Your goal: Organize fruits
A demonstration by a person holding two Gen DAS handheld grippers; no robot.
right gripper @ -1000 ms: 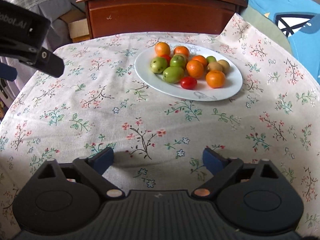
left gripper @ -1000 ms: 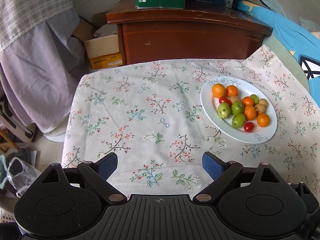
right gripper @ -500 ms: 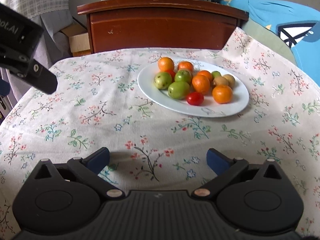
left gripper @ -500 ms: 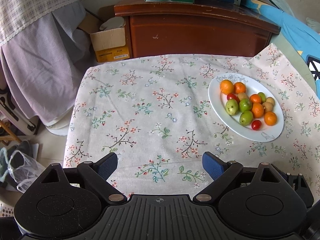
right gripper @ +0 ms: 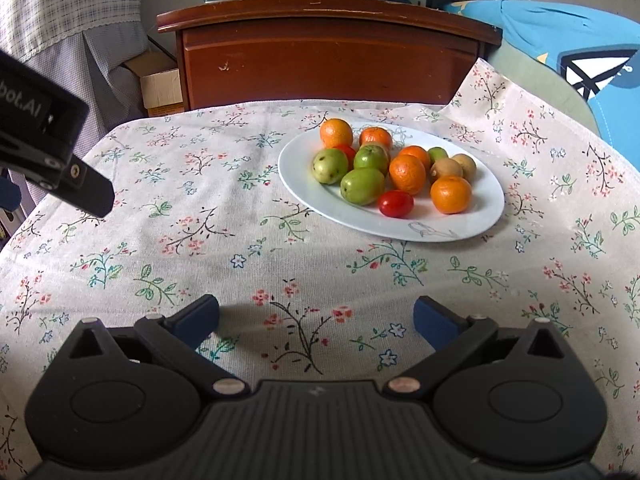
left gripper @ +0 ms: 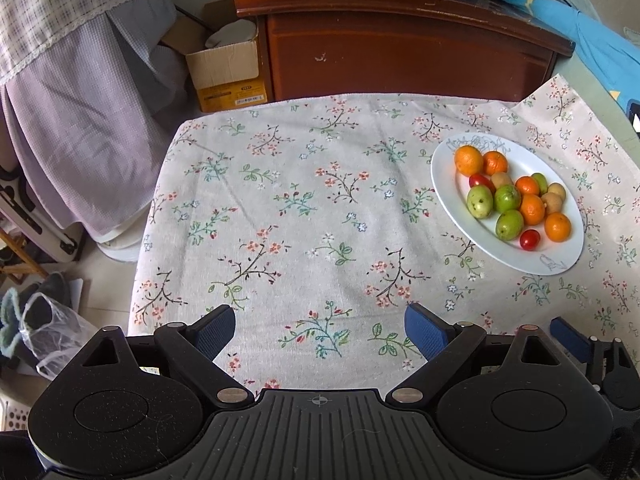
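Note:
A white oval plate point(right gripper: 472, 220) point(left gripper: 448, 184) lies on the floral tablecloth point(right gripper: 200, 220) and holds a pile of small fruit: several oranges point(right gripper: 451, 194), green fruits point(right gripper: 362, 185), brown ones point(right gripper: 464, 165) and red tomatoes point(right gripper: 395, 203). My left gripper point(left gripper: 320, 330) hangs open over bare cloth, with the plate far off to its upper right. My right gripper point(right gripper: 316, 318) is open too, low over the cloth, the plate a short way ahead of it. Nothing sits between either pair of fingers. The left gripper's black body point(right gripper: 48, 136) shows at the left edge of the right wrist view.
A dark wooden cabinet point(right gripper: 328, 48) stands behind the table with boxes on top. A blue cushion point(right gripper: 568, 40) lies at the right. Left of the table are a draped cloth point(left gripper: 80, 100), a cardboard box point(left gripper: 228, 76) and a plastic bag point(left gripper: 52, 332) on the floor.
Both views have tilted upward a little, so the plate and cabinet sit lower in the frames. Both grippers stay open and the fruit has not moved.

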